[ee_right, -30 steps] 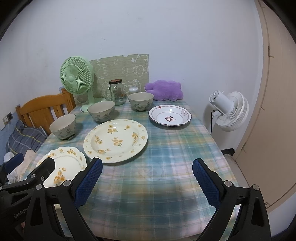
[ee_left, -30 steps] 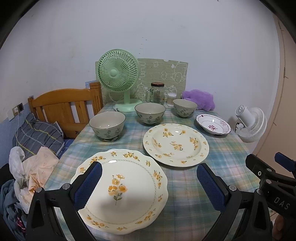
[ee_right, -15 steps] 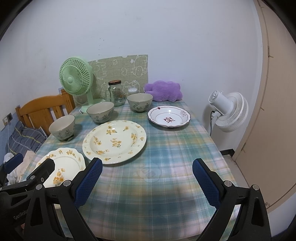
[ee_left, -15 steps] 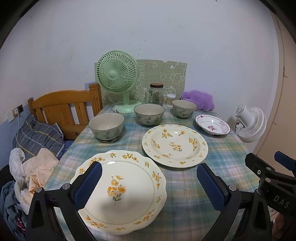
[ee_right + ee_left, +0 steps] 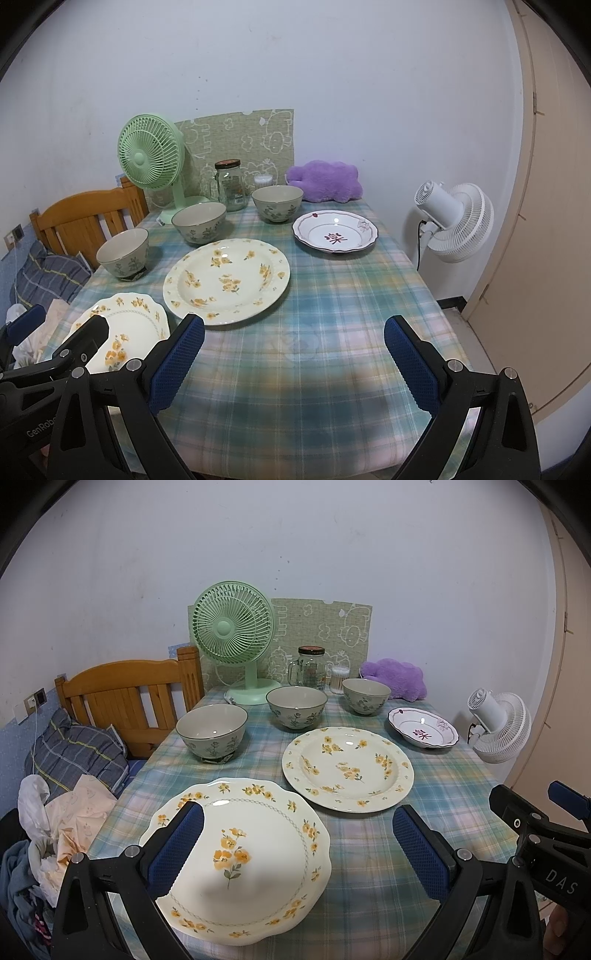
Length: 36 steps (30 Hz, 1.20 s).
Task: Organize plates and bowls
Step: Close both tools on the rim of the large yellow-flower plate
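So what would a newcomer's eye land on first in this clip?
Probably the scalloped cream plate with yellow flowers at the near edge of the plaid-covered table, under the open left gripper. Behind it sit a round yellow-flowered plate and a row of three grey-green bowls, with a mint-green fan at the back.

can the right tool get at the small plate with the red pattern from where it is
Probably yes. The right tool is open, holding nothing, and only bare tablecloth lies between it and the red-patterned plate. The big yellow-flower plate sits off to its left, clear of that path.
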### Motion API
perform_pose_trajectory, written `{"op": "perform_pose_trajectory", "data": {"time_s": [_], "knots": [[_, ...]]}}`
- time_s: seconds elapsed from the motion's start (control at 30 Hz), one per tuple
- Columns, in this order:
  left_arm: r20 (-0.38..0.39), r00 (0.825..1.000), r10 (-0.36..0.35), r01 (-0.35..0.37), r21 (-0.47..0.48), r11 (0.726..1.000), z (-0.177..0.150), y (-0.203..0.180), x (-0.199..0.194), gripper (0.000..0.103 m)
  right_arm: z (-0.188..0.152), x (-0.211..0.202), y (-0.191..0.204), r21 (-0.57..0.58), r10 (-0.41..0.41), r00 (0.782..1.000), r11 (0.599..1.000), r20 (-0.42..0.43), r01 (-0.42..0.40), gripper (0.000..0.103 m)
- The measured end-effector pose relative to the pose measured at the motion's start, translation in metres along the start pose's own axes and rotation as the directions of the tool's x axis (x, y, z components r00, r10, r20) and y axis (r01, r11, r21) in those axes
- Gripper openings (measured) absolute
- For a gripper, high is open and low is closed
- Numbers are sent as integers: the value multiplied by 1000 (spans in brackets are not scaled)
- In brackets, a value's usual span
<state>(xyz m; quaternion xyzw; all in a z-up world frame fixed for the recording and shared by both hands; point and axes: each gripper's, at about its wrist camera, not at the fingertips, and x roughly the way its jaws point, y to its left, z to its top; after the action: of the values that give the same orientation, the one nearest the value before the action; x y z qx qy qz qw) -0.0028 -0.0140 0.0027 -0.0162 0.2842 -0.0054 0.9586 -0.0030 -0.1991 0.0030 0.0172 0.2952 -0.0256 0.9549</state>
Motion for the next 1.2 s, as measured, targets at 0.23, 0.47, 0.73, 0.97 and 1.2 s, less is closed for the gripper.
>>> {"op": "perform_pose_trajectory", "data": {"time_s": [0.23, 0.47, 0.73, 0.97, 1.2], "knots": [[0, 1000, 0, 0, 0, 1000, 0, 0, 0, 102, 1, 0, 2, -1, 0, 1000, 1000, -1, 0, 99], [0, 1000, 0, 0, 0, 1000, 0, 0, 0, 102, 1, -1, 2, -1, -1, 1000, 1000, -1, 1, 99], [-2, 1000, -7, 7, 0, 1000, 0, 0, 0, 102, 0, -1, 2, 2, 1, 1000, 1000, -2, -1, 99], [-2, 1000, -11, 11, -2, 1000, 0, 7, -1, 102, 0, -2, 5, 3, 6, 1000, 1000, -2, -6, 99], [-13, 1000, 1, -1, -23, 1000, 3, 25, 10, 102, 3, 3, 20, -15, 10, 1000, 1000, -14, -11, 99]]}}
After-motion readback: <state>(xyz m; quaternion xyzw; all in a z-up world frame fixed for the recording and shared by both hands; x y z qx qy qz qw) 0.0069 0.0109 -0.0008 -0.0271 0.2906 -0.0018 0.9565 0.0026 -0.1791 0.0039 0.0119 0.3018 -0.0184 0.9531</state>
